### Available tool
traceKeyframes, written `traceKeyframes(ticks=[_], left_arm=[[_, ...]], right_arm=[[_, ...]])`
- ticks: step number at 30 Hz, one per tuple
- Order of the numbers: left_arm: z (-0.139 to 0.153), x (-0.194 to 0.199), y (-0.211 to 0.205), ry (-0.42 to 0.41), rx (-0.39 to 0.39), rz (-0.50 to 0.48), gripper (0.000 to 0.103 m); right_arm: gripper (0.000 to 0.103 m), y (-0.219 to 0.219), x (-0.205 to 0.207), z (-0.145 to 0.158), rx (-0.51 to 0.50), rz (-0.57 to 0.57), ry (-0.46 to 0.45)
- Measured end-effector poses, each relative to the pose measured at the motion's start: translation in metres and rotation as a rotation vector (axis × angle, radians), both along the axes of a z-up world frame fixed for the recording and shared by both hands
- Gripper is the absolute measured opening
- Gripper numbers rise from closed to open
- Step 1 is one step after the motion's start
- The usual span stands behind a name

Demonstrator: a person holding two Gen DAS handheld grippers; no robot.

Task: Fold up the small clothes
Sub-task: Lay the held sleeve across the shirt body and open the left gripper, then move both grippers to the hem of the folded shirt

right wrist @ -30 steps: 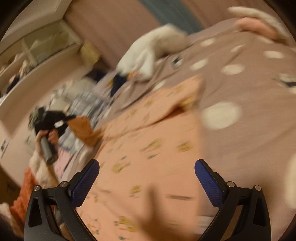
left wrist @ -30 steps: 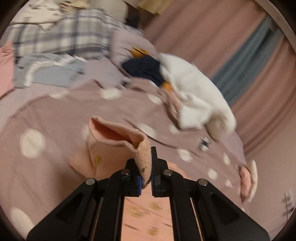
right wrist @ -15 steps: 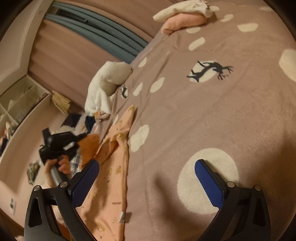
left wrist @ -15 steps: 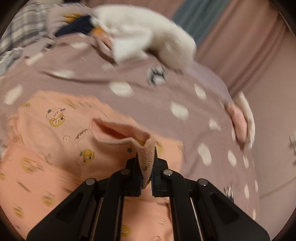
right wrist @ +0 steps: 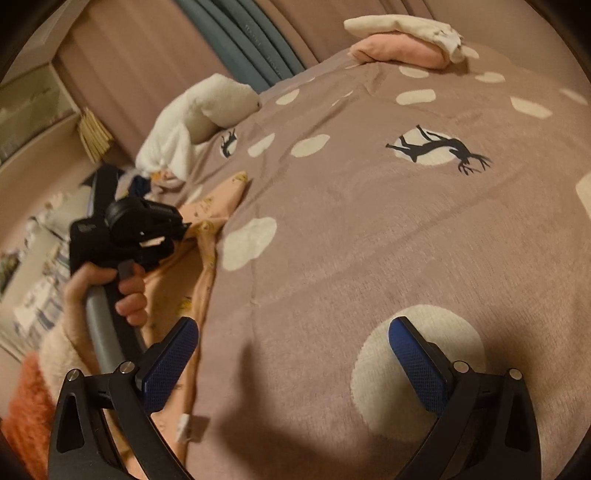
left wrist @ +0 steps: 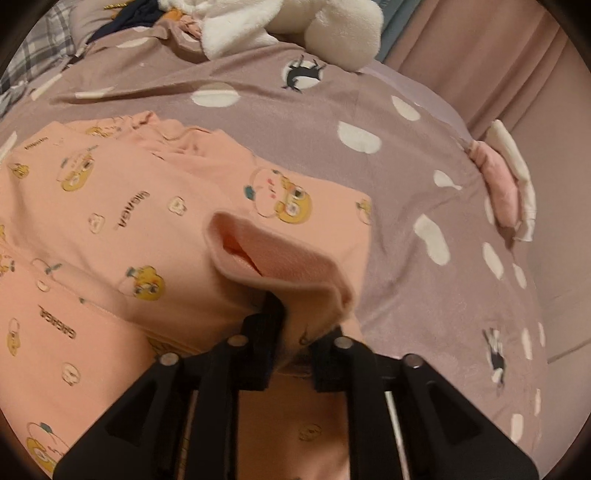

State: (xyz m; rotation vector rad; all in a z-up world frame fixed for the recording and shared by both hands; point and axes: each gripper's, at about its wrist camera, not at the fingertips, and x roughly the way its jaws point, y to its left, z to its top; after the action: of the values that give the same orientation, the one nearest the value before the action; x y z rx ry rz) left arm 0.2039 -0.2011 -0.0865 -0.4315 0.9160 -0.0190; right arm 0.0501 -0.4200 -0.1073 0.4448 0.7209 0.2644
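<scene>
A small peach garment point(left wrist: 110, 229) with yellow cartoon prints lies spread on the mauve spotted blanket point(left wrist: 424, 295). My left gripper point(left wrist: 295, 325) is shut on the garment's fleecy cuff edge point(left wrist: 288, 266) and holds that fold up over the rest of the cloth. In the right wrist view the same garment point(right wrist: 207, 236) lies at the left, with the left gripper's black body point(right wrist: 125, 229) and the hand above it. My right gripper point(right wrist: 291, 354) is open and empty, low over bare blanket point(right wrist: 369, 221) to the right of the garment.
A white plush toy point(left wrist: 295, 26) lies at the blanket's far edge. A folded pink and white pile point(left wrist: 509, 184) sits at the right edge, also in the right wrist view point(right wrist: 402, 40). Plaid cloth point(left wrist: 29, 66) and other clothes lie far left. Curtains point(right wrist: 236, 40) hang behind.
My left gripper has carried the pinched cuff across and lower over the garment. My right gripper swung off the garment to bare blanket on the right and stayed open.
</scene>
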Motion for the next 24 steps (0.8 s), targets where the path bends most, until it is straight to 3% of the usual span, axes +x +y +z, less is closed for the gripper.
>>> traceKeyframes(ticks=[1, 3, 4, 5, 9, 14, 17, 21, 24], left_arm=[[0.001, -0.001, -0.001, -0.003, -0.03, -0.021, 0.044], [0.004, -0.004, -0.002, -0.011, -0.163, -0.077, 0.07], [0.005, -0.006, -0.002, -0.014, -0.204, -0.087, 0.082], [0.008, -0.007, -0.002, -0.016, -0.233, -0.092, 0.086], [0.017, -0.012, 0.002, -0.036, -0.283, -0.143, 0.088], [0.032, -0.024, 0.006, -0.025, -0.49, -0.248, 0.088], [0.047, -0.038, 0.006, -0.022, -0.464, -0.269, 0.088], [0.066, -0.072, 0.017, -0.057, -0.308, -0.314, 0.091], [0.073, -0.098, 0.046, -0.079, -0.215, -0.244, 0.103]], right_arm=[[0.103, 0.002, 0.001, 0.0, -0.017, -0.001, 0.0], [0.103, 0.005, 0.0, 0.0, -0.051, -0.002, -0.001], [0.103, 0.006, 0.0, 0.0, -0.057, -0.002, -0.001], [0.103, 0.006, 0.001, 0.0, -0.058, -0.002, -0.001], [0.103, 0.002, 0.002, -0.001, -0.034, 0.001, -0.009], [0.103, 0.001, 0.0, -0.001, -0.023, 0.004, -0.015], [0.103, 0.003, 0.0, -0.001, -0.036, 0.003, -0.014], [0.103, 0.004, -0.001, -0.001, -0.04, 0.004, -0.016], [0.103, 0.003, 0.0, -0.001, -0.034, 0.004, -0.017]])
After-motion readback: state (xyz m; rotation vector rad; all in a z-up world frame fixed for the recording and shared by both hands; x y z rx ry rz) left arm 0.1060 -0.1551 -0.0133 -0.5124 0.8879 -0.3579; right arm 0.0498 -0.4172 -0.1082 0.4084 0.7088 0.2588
